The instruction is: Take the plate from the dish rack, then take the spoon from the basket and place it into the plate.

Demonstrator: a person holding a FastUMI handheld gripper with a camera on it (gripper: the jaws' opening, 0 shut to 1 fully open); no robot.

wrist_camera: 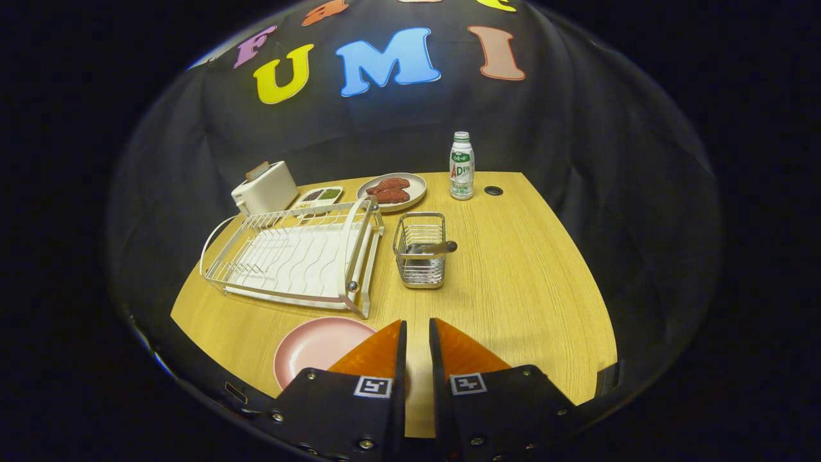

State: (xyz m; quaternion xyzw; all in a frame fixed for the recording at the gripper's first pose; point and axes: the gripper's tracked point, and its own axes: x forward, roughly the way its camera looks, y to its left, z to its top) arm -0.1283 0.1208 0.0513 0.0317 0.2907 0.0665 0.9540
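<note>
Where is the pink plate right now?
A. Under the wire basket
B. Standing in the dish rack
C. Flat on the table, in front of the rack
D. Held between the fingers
C: the pink plate lies flat on the table in front of the dish rack, beside the nearly closed, empty gripper.

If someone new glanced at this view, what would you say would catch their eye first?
Probably the white wire dish rack standing without dishes on the wooden table, with the pink round plate already lying flat on the table just in front of it, beside the gripper, whose fingers are nearly closed on nothing. Next, the metal wire basket ahead of the fingers, a spoon resting across it.
</note>
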